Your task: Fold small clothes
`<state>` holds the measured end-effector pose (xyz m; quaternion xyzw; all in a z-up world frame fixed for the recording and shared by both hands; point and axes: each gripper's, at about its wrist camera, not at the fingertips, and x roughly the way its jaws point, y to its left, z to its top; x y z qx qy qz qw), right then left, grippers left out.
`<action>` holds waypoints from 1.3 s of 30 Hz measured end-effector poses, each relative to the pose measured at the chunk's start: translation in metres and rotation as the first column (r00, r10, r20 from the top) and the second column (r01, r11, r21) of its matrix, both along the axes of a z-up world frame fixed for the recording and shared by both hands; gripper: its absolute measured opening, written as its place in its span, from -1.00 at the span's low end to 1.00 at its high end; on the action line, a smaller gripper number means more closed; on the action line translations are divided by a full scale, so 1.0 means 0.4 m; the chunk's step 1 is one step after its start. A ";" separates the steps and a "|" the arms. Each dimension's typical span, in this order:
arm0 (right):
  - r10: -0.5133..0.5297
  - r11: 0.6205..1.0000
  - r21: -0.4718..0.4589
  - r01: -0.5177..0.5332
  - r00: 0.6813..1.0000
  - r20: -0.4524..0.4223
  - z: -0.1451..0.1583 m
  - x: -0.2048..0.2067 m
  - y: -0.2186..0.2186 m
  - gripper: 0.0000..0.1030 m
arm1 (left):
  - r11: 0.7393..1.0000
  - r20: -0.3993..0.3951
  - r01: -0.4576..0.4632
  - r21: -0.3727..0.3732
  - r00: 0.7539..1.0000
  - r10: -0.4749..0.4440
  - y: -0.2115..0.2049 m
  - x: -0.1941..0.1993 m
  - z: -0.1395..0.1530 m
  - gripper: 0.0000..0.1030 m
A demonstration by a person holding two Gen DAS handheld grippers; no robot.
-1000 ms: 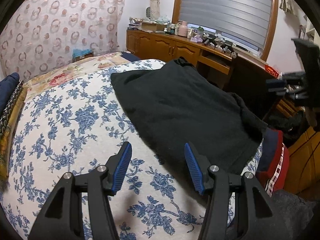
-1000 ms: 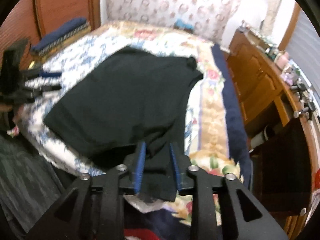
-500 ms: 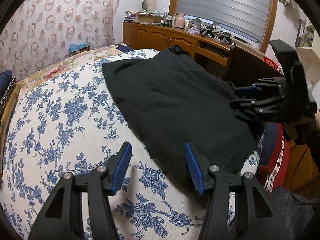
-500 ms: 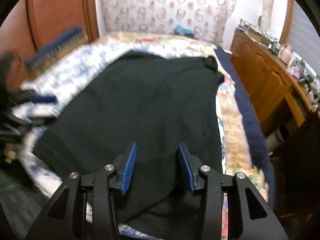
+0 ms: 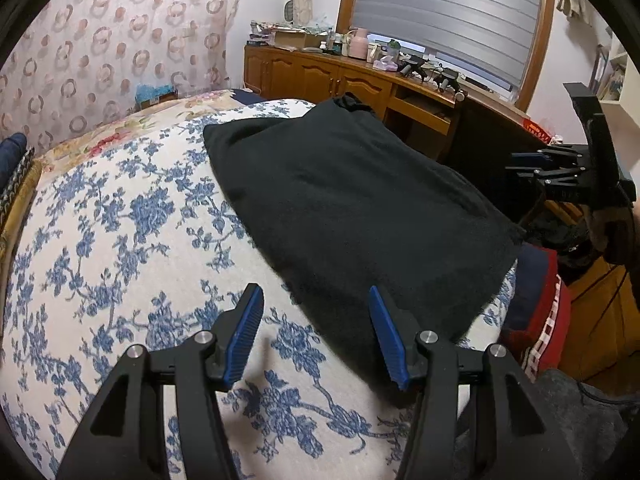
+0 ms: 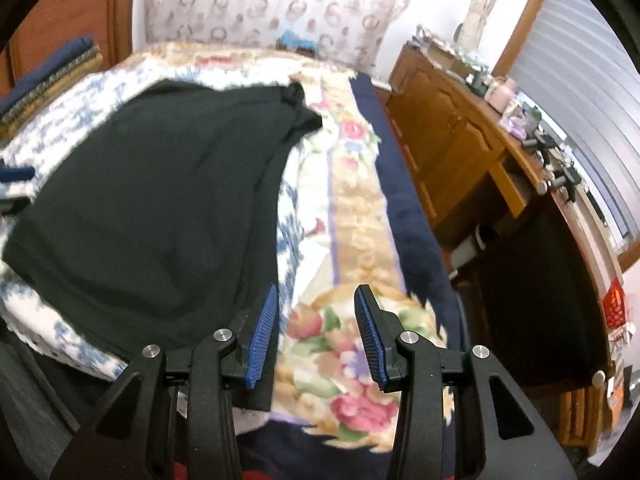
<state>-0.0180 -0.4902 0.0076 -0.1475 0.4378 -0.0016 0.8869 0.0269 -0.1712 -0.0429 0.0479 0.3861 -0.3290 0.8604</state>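
Blue ribbed pads line both pairs of tongs, and neither pair holds anything. The left tongs (image 5: 316, 332) stand moderately wide above the blue-flowered cover (image 5: 120, 240) of the bed, their right-hand pad just over the near edge of the black garment (image 5: 352, 208), as if poised to take that edge for a fold. The right tongs (image 6: 316, 332) gape a little narrower. Their jaws opened slightly within the last second and have since held about steady; nothing lies between the pads, only the rose-patterned blanket (image 6: 352, 208) beneath them, with the garment's right-hand edge just beside the left pad.

In the left wrist view the right tongs hang in the air past the garment's far side, clear of the cloth. The garment lies spread and fairly flat across the bed, a small bunched bit at its far corner, seemingly laid out smooth so that it can be folded. Beyond the bed, a wooden cabinet (image 5: 320, 76) runs under the window blind (image 5: 448, 12), its top cluttered with small items.
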 end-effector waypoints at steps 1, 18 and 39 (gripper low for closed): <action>0.012 1.000 0.016 -0.013 1.000 0.011 0.008 -0.001 0.010 -0.19 | 1.000 -0.009 0.003 -0.002 1.000 -0.003 0.002 -0.003 -0.002 0.05; 0.047 0.970 0.242 -0.031 0.997 -0.060 -0.118 0.019 0.000 -0.11 | 0.999 -0.076 0.041 0.024 0.996 -0.039 -0.031 -0.024 -0.040 0.05; 0.198 0.938 0.284 -0.199 0.980 0.033 -0.058 -0.006 0.028 -0.87 | 0.987 -0.119 0.117 -0.105 0.984 -0.130 -0.021 -0.005 0.009 -0.84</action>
